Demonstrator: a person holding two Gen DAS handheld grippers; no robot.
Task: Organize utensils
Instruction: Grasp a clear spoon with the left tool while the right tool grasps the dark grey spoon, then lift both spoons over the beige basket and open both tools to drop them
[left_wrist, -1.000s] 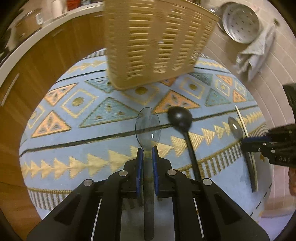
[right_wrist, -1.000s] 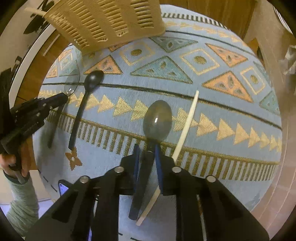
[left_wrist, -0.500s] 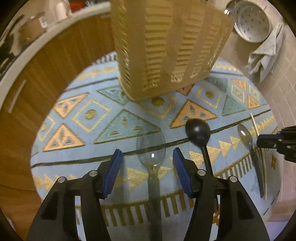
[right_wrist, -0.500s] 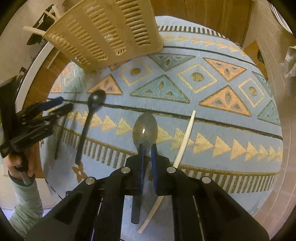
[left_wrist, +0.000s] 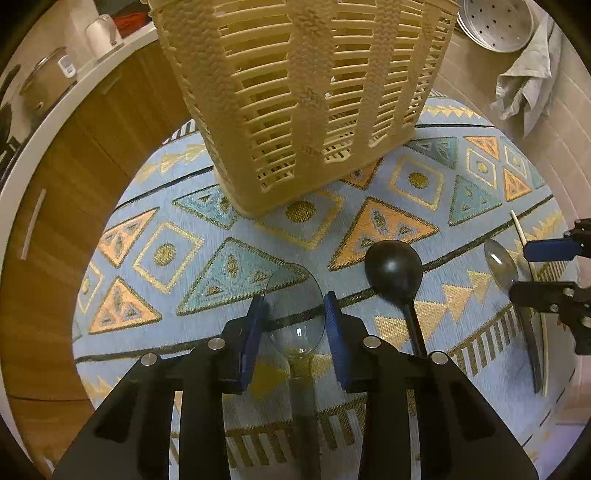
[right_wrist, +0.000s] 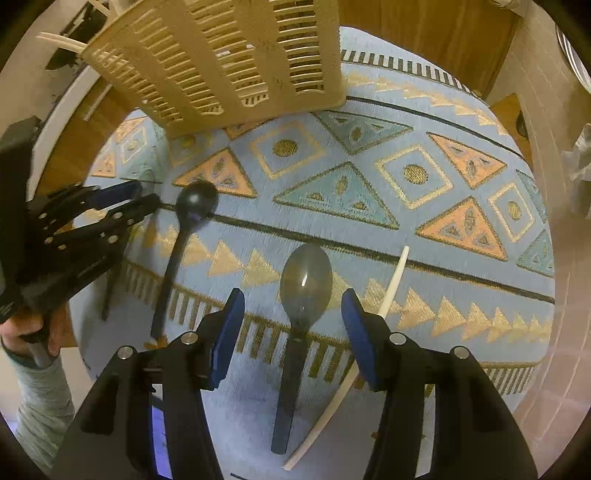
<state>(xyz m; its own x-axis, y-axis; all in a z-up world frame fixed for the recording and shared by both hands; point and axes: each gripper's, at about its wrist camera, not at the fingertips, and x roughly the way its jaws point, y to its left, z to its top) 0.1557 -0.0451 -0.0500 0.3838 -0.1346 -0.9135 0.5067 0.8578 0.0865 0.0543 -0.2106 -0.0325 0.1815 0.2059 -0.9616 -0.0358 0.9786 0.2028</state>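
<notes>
Three spoons (right_wrist: 305, 277), one cream stick (right_wrist: 393, 284), perhaps one basket (left_wrist: 306, 96).

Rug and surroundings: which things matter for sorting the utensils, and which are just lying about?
For the job:
cream slatted plastic basket
clear-bowled spoon
all-black spoon
grey translucent spoon
cream flat stick

Lying about:
patterned blue rug
grey cloth
perforated metal pan

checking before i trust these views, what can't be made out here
- Basket contents: the top is cut off by the frame edge in both wrist views.
- Clear spoon handle end: left wrist view, hidden under the left tongs.
- Black spoon handle end: same view, hidden behind the tongs body.
</notes>
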